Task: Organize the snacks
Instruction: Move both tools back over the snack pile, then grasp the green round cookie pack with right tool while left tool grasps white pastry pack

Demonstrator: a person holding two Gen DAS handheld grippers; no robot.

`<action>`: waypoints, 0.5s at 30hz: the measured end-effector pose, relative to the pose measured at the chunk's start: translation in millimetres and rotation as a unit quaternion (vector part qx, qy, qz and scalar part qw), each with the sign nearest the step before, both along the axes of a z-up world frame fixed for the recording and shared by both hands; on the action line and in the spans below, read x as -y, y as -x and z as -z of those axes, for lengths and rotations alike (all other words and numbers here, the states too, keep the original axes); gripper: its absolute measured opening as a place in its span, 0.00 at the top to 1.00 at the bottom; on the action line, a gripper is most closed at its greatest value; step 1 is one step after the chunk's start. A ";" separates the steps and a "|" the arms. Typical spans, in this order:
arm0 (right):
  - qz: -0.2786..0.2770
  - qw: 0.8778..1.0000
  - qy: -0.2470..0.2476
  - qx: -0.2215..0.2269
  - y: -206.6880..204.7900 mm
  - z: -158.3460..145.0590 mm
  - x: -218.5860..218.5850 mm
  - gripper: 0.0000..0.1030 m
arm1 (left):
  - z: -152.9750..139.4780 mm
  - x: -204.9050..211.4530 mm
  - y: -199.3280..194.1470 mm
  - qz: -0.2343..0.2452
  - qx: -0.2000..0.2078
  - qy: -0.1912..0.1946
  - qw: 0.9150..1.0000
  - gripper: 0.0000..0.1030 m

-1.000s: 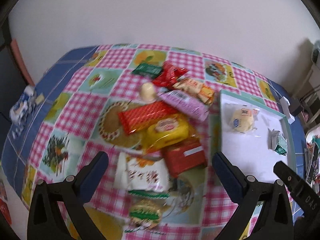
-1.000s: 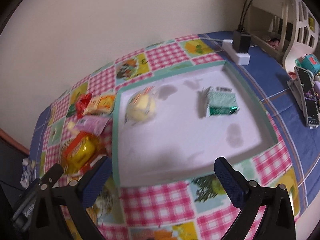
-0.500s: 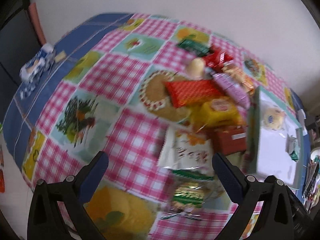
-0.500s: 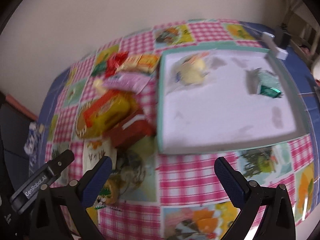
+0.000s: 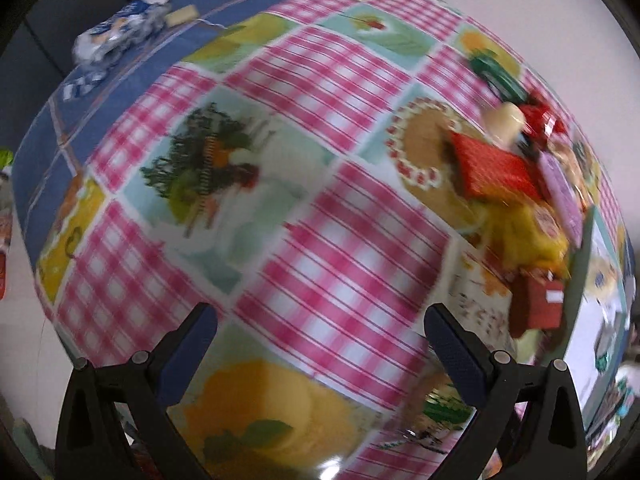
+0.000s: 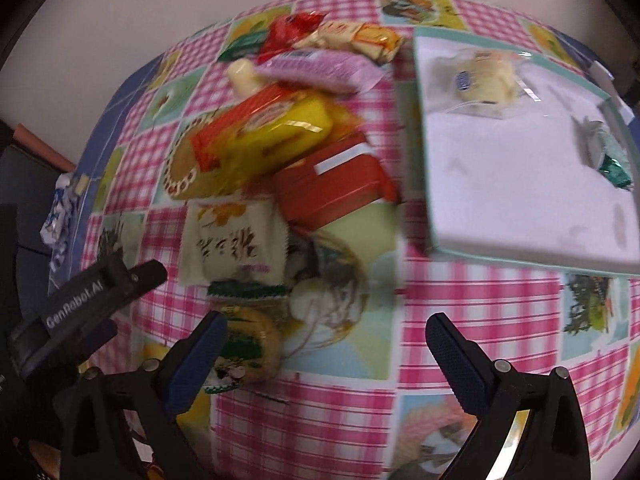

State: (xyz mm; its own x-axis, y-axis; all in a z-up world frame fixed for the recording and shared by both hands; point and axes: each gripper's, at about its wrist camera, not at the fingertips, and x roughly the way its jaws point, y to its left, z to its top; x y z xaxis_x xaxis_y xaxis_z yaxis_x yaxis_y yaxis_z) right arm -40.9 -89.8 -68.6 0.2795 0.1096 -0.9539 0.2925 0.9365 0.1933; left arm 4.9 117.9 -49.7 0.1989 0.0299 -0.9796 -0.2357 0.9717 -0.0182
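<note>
**Both grippers spread wide over the snack table, nothing held**

Right gripper [image 6: 326,344] sits at the bottom of its frame with its blue-padded fingers [image 6: 200,354] far apart and nothing between them. Just beyond its left finger lies a round cookie in a clear wrapper [image 6: 250,346], and above that a white packet with dark lettering [image 6: 234,246]. Further up the frame, the snack pile continues with a red box [image 6: 332,182], a yellow pack [image 6: 276,136] lying over an orange one, a lilac packet [image 6: 320,68] and red and golden wrappers at the top. At upper right, a white tray with a mint rim [image 6: 520,196] holds a pale bun in clear wrap [image 6: 482,76] and a small green-and-white packet [image 6: 604,150].

Left gripper [image 5: 320,346] is likewise wide open and empty, above the checked tablecloth [image 5: 352,256]. The blurred snack pile [image 5: 516,208] occupies the right of its frame, the tray edge at far right. A blue-and-white wrapper [image 5: 120,34] lies at upper left.
</note>
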 end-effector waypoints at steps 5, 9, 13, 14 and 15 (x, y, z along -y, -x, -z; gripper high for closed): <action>-0.036 0.999 0.004 -0.015 -8.8 9.5 -24.4 0.08 | -1.0 -15.5 -2.8 -0.021 -0.001 -0.010 1.000 0.00; -0.067 0.997 0.014 -0.028 -16.6 17.5 -41.3 0.08 | -0.7 -19.0 -0.5 -0.034 0.001 -0.016 0.999 0.00; -0.096 0.994 0.042 -0.043 -21.7 26.5 -56.2 0.09 | 0.6 -26.7 -3.4 -0.036 0.000 -0.011 0.999 0.00; -0.098 0.993 0.049 -0.044 -22.0 27.2 -57.8 0.09 | 1.2 -25.3 -3.8 -0.033 -0.001 -0.008 0.999 0.00; -0.098 0.993 0.051 -0.045 -21.9 27.5 -58.1 0.10 | 3.3 -21.1 -5.2 -0.030 -0.002 -0.006 1.000 0.00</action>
State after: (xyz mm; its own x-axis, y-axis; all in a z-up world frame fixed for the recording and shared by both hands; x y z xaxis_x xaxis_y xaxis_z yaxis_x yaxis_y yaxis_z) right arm -19.0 -31.7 -96.2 0.1756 0.0554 -0.9829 0.1155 0.9904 0.0765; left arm 10.0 139.0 -53.0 0.1925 0.0531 -0.9799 -0.2933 0.9560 -0.0058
